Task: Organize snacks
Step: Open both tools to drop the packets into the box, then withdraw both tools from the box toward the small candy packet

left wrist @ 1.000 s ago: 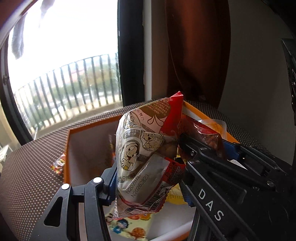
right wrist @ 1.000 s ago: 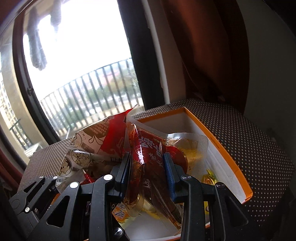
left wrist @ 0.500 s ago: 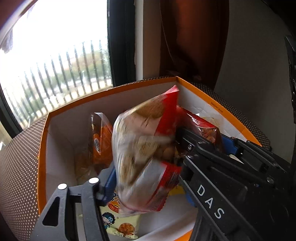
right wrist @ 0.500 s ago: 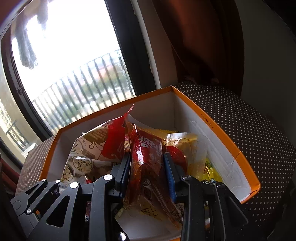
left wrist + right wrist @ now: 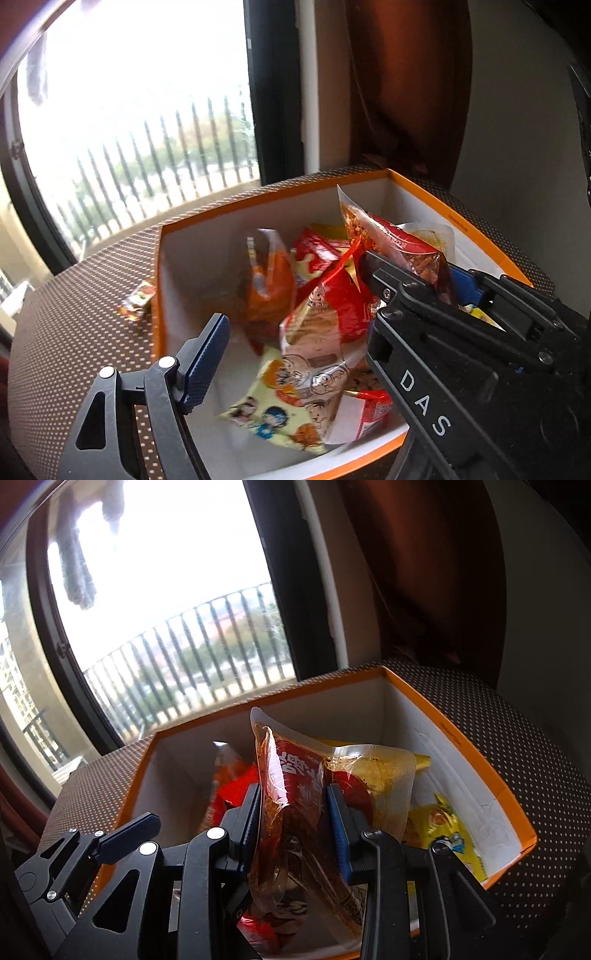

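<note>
left gripper agape over box

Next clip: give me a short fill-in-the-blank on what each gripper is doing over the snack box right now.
1. The left gripper has its jaws ____ above the cartoon-printed packet.
2. The right gripper is shut on a ____ sauce pouch.
3. The rim of the box is coloured ____.
4. One small wrapped snack lies ____ the box on the dotted cloth.

Missing words: open; red; orange; outside
</note>
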Demonstrator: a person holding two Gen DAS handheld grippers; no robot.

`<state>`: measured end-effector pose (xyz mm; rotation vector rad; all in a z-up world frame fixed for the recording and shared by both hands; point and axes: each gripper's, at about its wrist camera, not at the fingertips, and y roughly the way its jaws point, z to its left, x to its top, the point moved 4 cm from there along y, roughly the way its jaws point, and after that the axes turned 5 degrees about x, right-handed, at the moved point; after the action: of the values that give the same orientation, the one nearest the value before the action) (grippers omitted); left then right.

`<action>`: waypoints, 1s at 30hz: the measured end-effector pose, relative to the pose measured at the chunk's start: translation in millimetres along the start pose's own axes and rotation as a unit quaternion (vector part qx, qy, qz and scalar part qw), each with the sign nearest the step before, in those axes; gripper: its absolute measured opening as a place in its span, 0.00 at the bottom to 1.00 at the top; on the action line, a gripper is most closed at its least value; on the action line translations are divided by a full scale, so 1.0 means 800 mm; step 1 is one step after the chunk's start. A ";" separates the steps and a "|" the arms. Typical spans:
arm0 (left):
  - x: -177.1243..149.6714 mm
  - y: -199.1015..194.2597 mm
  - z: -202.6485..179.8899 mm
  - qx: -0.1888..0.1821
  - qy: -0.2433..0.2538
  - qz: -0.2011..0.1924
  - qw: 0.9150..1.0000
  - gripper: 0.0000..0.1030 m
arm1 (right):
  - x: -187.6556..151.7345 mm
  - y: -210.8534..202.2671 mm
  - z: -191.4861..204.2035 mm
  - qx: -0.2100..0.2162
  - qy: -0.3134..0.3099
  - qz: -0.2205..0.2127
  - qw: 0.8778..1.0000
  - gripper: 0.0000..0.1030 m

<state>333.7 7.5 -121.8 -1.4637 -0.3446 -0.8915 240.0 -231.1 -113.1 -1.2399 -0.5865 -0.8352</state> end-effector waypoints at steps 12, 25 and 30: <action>-0.028 -0.018 0.045 0.038 -0.037 0.008 0.999 0.78 | -0.006 0.020 0.062 0.035 -0.022 0.013 0.999 0.36; -0.047 -0.008 0.059 0.041 -0.062 0.023 0.997 0.79 | -0.017 0.043 0.084 0.054 -0.015 0.054 0.997 0.77; -0.052 -0.020 0.052 0.042 -0.060 0.018 0.997 0.81 | -0.020 0.031 0.083 0.042 -0.017 0.050 0.998 0.85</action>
<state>309.0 61.7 -134.2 -1.4451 -0.4393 -0.7537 253.9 -160.5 -123.4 -1.1983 -0.5763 -0.6997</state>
